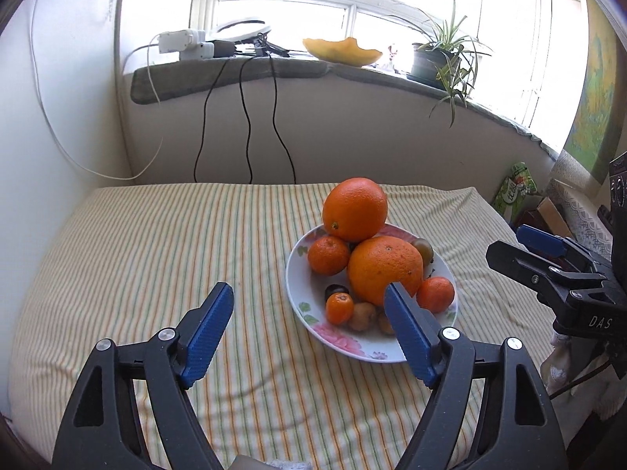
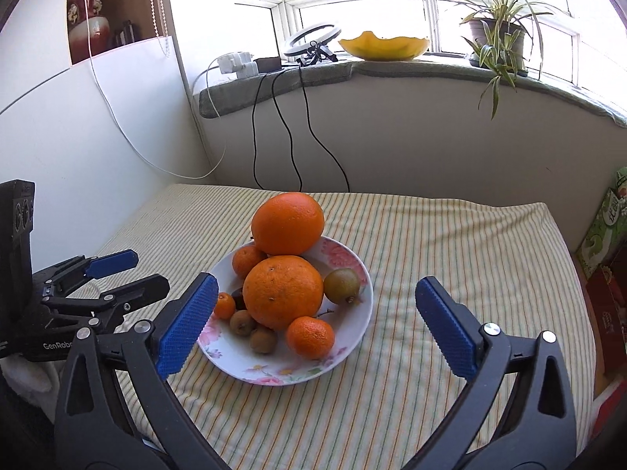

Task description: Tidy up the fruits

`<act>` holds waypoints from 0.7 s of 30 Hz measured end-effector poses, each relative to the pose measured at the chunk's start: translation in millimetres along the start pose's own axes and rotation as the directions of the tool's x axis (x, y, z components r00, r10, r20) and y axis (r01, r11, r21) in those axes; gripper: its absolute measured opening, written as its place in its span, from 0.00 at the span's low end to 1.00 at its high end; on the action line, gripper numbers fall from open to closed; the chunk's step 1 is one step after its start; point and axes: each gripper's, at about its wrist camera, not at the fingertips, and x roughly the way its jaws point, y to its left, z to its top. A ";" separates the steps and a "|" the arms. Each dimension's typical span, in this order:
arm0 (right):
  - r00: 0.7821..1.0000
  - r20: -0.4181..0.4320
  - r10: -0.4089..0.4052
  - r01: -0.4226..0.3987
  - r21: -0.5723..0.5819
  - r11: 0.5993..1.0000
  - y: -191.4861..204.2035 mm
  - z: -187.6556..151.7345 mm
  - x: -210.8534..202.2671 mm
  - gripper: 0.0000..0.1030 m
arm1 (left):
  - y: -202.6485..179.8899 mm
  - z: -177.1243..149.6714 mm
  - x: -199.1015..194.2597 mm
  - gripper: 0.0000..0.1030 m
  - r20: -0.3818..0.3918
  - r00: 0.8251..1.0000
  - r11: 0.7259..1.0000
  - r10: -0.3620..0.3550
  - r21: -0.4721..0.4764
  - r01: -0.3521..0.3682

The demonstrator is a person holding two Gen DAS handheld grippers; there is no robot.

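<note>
Right wrist view: right gripper (image 2: 313, 329) is gaping wide, empty, facing the floral plate (image 2: 362, 313) of piled fruit; left gripper (image 1: 309, 325) is likewise spread, holding nothing. Top orange (image 2: 288, 223) is perching on the heap; a nudge could be sending it rolling onto the striped cloth (image 2: 450, 243).

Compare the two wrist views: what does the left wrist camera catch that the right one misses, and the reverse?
Only the left wrist view shows the yellow-green picture by the window.
Only the right wrist view shows the red vase in the wall niche.
Both share the plate piled with oranges, the top orange, the striped cloth, and both grippers, left gripper and right gripper, open and empty.
</note>
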 end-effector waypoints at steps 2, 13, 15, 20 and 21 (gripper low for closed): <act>1.000 0.008 -0.025 0.024 0.007 1.000 -1.4 -4.1 -5.6 1.00 | 0.5 -2.1 -2.9 0.77 0.002 1.000 1.000 0.003 -0.001 -0.003; 0.995 0.031 -0.092 0.093 -0.033 0.995 8.0 -9.5 -16.0 1.00 | 0.8 -5.4 -9.3 0.77 0.008 1.000 1.000 0.002 -0.011 -0.002; 0.995 0.030 -0.091 0.093 -0.039 0.995 10.3 -10.5 -16.1 1.00 | 0.9 -5.7 -9.8 0.77 0.009 1.000 1.000 0.006 -0.012 -0.006; 0.995 0.030 -0.092 0.094 -0.043 0.995 13.2 -11.1 -16.5 1.00 | -0.5 -5.9 -12.5 0.77 0.017 1.000 1.000 0.010 -0.009 -0.010; 0.995 0.030 -0.092 0.093 -0.045 0.995 14.0 -11.2 -16.6 1.00 | -0.7 -5.9 -12.7 0.77 0.017 1.000 1.000 0.009 -0.008 -0.009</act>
